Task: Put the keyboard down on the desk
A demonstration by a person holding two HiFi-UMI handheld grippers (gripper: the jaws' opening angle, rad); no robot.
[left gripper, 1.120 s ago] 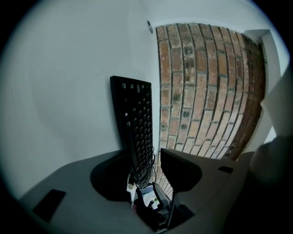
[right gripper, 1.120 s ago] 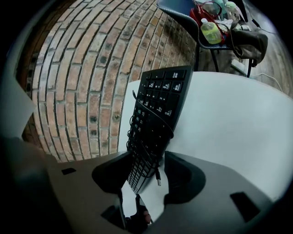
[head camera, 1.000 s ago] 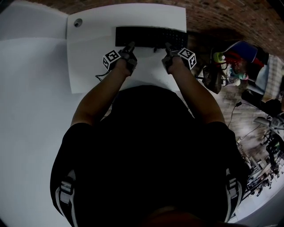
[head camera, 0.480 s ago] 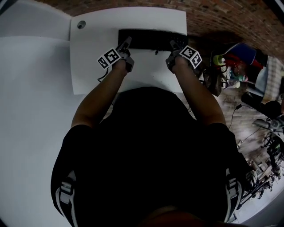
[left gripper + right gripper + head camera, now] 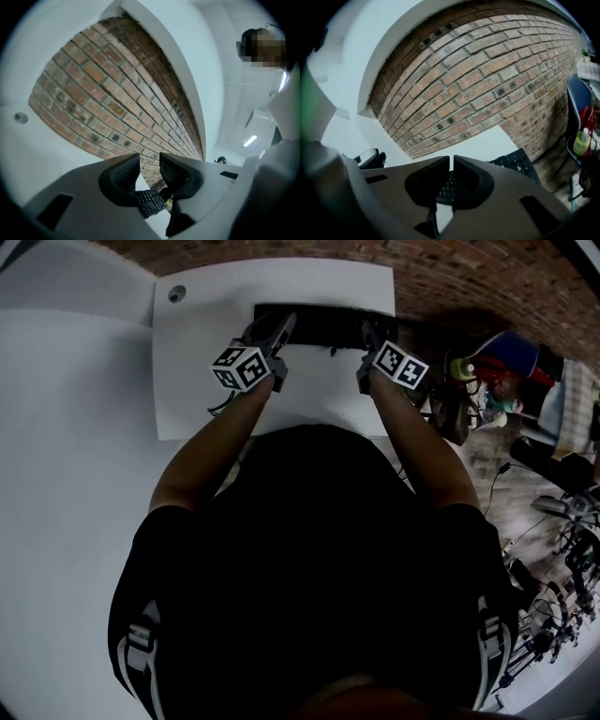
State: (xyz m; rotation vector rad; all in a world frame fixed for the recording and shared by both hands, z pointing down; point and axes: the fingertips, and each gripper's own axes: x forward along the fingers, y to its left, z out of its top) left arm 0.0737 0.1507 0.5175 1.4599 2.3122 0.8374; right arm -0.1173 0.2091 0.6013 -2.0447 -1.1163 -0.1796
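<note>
The keyboard [image 5: 323, 324] lies flat along the far edge of the desk [image 5: 197, 381]. It looks light, thin and rigid, best pinched at both ends. The left gripper [image 5: 150, 161] is closing on nothing, and the right gripper [image 5: 451, 161] is clenched empty.

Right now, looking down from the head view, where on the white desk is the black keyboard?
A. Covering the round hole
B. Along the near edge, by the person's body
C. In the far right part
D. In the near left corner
C: the keyboard lies across the far right part of the desk, well clear of the round hole at the far left corner.
</note>
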